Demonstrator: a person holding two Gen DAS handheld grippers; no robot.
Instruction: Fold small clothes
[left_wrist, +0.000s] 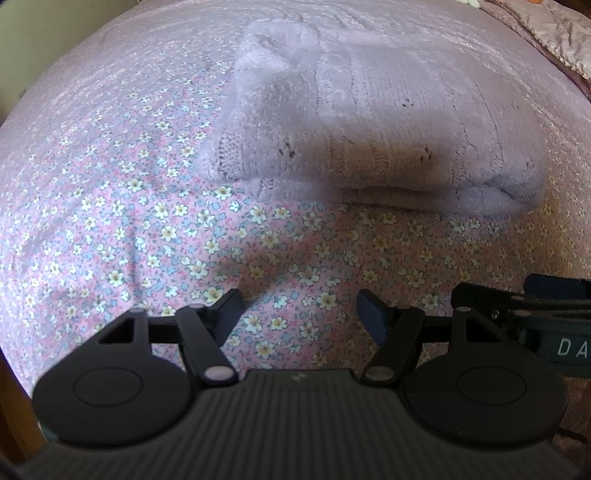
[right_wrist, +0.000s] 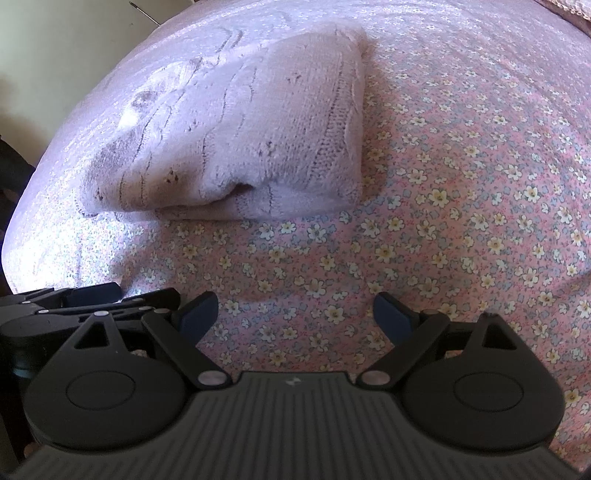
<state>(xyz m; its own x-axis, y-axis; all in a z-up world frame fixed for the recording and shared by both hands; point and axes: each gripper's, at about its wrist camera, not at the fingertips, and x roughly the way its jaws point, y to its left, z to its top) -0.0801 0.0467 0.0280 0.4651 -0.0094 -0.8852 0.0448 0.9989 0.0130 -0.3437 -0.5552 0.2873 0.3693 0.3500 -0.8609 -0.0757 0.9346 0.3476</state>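
Observation:
A pale lilac knitted garment (left_wrist: 369, 136) lies folded into a thick bundle on the floral bedsheet (left_wrist: 147, 229). In the right wrist view the same knit (right_wrist: 251, 140) sits up and to the left, its folded edges facing me. My left gripper (left_wrist: 301, 308) hovers over the sheet short of the bundle, open, nothing between its blue pads. My right gripper (right_wrist: 295, 314) is likewise open over bare sheet, apart from the garment. Each gripper shows at the edge of the other's view: the right one (left_wrist: 546, 317) and the left one (right_wrist: 74, 302).
The pink sheet with small yellow and blue flowers (right_wrist: 461, 221) covers the whole bed. A crumpled pinkish blanket (left_wrist: 554, 33) lies at the far right corner. A pale wall (right_wrist: 55, 48) stands beyond the bed's left edge.

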